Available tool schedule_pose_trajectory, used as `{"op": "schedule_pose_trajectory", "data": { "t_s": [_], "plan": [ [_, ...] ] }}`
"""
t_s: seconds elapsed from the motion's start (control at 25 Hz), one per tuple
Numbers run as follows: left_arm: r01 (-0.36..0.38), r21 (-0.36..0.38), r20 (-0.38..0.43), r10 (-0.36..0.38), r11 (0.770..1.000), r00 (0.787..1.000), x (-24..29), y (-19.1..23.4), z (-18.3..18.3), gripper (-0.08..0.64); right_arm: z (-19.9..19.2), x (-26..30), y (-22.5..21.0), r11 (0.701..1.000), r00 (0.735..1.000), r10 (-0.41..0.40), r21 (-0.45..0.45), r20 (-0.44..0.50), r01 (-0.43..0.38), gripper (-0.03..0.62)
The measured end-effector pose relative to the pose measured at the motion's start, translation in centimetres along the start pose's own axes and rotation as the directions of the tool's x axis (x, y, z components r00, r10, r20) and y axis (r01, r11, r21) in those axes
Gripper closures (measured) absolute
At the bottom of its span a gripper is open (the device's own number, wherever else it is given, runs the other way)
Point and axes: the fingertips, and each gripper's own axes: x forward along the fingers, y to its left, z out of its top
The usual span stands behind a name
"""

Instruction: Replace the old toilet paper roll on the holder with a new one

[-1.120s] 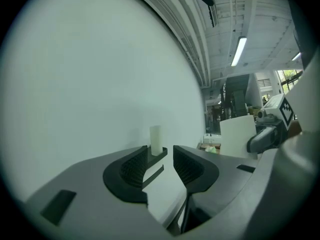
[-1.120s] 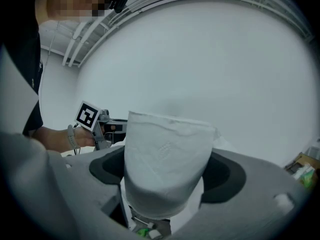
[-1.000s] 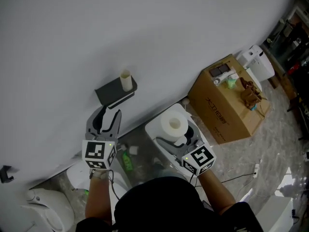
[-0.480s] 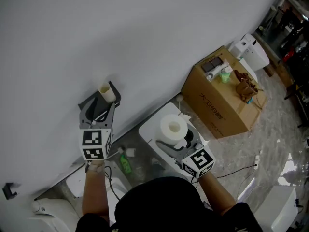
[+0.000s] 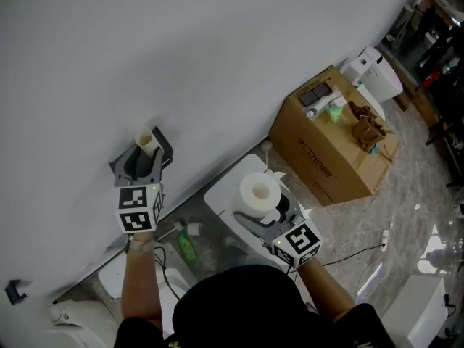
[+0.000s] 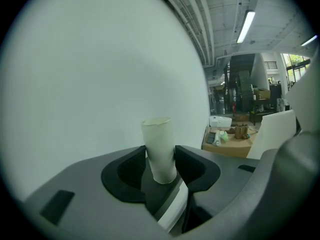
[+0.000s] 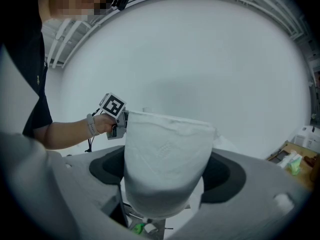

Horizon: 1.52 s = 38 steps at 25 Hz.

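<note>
An empty cardboard tube (image 5: pixel 145 139) stands upright on the dark wall holder (image 5: pixel 165 148). In the left gripper view the cardboard tube (image 6: pixel 160 151) sits between the two dark pads above the holder's arm (image 6: pixel 172 206). My left gripper (image 5: pixel 142 153) is closing on it, and both pads look pressed against its sides. A full white toilet paper roll (image 5: pixel 259 191) is held upright in my right gripper (image 5: pixel 259 212), low and to the right of the holder. The roll (image 7: pixel 167 169) fills the space between the right gripper's (image 7: pixel 167 179) pads.
The white wall fills the upper left. A white stand (image 5: pixel 221 196) lies under the right gripper. A cardboard box (image 5: pixel 330 151) with small items on top and a white appliance (image 5: pixel 373 75) are to the right. A green bottle (image 5: pixel 187 249) lies on the floor below.
My left gripper has moved up to the holder, and its jaws now enclose the cardboard tube. The right gripper with the roll has barely shifted.
</note>
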Motion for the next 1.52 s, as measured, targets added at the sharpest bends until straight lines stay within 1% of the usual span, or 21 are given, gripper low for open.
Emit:
{"op": "schedule_pose_trajectory", "data": {
  "t_s": [0.12,0.32,0.48,0.56,0.64,0.76,0.96,1.12,1.32,1.52],
  "plan": [
    [-0.013,-0.017,0.013,0.014,1.000,1.000,0.1,0.1,0.0,0.377,-0.6,-0.3,-0.2,1.000,1.000,-0.001,0.010,-0.026,0.002,0.158],
    [-0.030,-0.011,0.038,0.030,0.999,0.999,-1.3,0.1,0.8,0.379,-0.1,-0.6,-0.1,1.000,1.000,-0.004,0.000,-0.006,0.004,0.158],
    [-0.044,-0.018,0.074,0.045,0.999,0.996,-3.9,0.4,1.5,0.379,-0.1,-0.8,0.5,1.000,1.000,0.003,-0.005,-0.014,-0.004,0.158],
    [-0.056,-0.026,0.088,0.058,0.998,0.994,-5.6,0.8,1.5,0.379,0.4,-0.6,0.9,1.000,1.000,0.007,-0.023,0.010,-0.007,0.158],
    [-0.074,-0.029,0.094,0.076,0.997,0.993,-7.3,1.3,1.2,0.379,0.9,-0.4,1.6,0.999,1.000,0.015,-0.042,0.027,-0.014,0.158],
    [-0.102,-0.046,0.094,0.106,0.994,0.990,-10.1,2.0,0.5,0.379,1.6,0.1,3.2,0.997,0.998,0.048,-0.059,0.031,-0.046,0.158],
    [-0.136,-0.073,0.097,0.143,0.988,0.985,-15.1,2.6,-1.6,0.379,2.0,1.2,6.4,0.990,0.993,0.114,-0.082,0.037,-0.111,0.158],
    [-0.179,-0.098,0.069,0.186,0.979,0.980,-19.1,3.2,-4.5,0.379,2.3,2.3,9.4,0.980,0.984,0.175,-0.097,0.030,-0.172,0.158],
    [-0.238,-0.161,0.021,0.245,0.958,0.969,-24.0,3.8,-8.8,0.379,2.3,3.7,13.1,0.961,0.968,0.252,-0.119,0.012,-0.249,0.158],
    [-0.294,-0.210,-0.036,0.293,0.933,0.955,-27.8,3.7,-12.6,0.379,2.4,5.6,15.4,0.943,0.951,0.310,-0.127,-0.006,-0.308,0.158]
  ]
}}
